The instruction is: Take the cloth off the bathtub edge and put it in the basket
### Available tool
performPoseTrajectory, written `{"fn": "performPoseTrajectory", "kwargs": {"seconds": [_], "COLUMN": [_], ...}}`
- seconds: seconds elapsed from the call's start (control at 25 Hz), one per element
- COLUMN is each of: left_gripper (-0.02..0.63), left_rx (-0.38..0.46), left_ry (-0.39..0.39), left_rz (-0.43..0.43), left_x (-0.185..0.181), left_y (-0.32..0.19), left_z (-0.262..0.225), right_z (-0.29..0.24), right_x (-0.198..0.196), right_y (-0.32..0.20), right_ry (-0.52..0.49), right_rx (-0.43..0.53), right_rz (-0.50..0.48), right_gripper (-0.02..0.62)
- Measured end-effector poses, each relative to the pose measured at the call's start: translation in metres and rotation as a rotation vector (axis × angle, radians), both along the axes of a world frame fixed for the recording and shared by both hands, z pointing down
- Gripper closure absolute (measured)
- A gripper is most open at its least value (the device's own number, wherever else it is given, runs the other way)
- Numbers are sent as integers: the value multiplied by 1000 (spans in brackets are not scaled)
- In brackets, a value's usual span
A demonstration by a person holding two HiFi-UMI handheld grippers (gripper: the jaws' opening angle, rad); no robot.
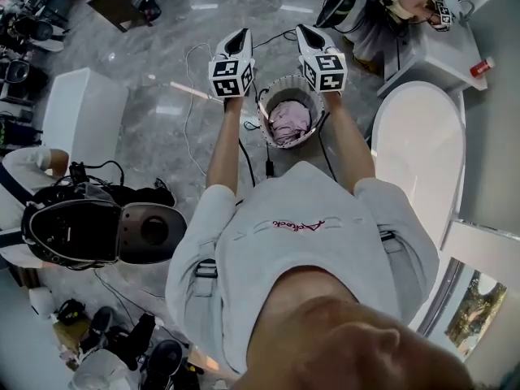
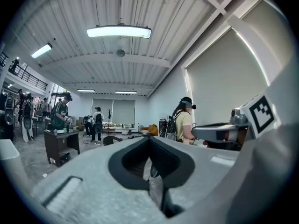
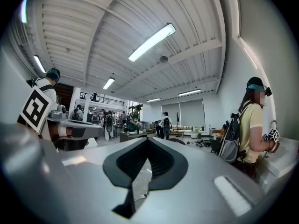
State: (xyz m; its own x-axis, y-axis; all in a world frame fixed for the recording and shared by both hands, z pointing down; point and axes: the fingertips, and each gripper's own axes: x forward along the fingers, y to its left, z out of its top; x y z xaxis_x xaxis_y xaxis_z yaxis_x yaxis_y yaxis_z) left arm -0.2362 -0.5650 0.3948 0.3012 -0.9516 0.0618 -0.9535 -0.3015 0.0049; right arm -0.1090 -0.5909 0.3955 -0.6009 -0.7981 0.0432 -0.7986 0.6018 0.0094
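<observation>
Cloth, soft and pink (image 1: 289,120), lies all bunched up inside the round grey basket (image 1: 286,80). It is a lump with no long side that I can see. The basket stands on the shiny grey floor (image 1: 162,120), right in front of the person and between the two arms. The big white bathtub (image 1: 418,161) is off to the person's right, well apart from the basket. I see no cloth on the part of its edge that shows.

The left gripper (image 1: 238,32) and the right gripper (image 1: 307,31) are held up side by side, above the basket. Both point out flat, away from the person, not down at the cloth. So the cloth is under them and a bit back from their tips, toward the person's body. In the head view the basket sits closer to the right gripper than to the left one.

The left gripper's fingers (image 2: 93,171) are pressed together with nothing between them. The right gripper's fingers (image 3: 201,171) are pressed together too, and they hold nothing.

I think the job looks done, since the cloth is already in the basket. If a hand had to touch the cloth again, it would have to tip down and open up first, and the right one has the shorter way to go.
</observation>
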Motion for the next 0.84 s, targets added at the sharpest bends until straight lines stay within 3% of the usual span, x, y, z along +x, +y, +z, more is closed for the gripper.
{"fn": "performPoseTrajectory", "kwargs": {"seconds": [0.84], "left_gripper": [606], "left_rx": [-3], "left_ry": [7], "left_rz": [0], "left_x": [-10], "left_y": [-16], "left_z": [2], "right_z": [-2], "right_x": [-9], "right_y": [-17], "right_ry": [18], "right_rx": [-3], "right_rz": [0], "right_gripper": [589]}}
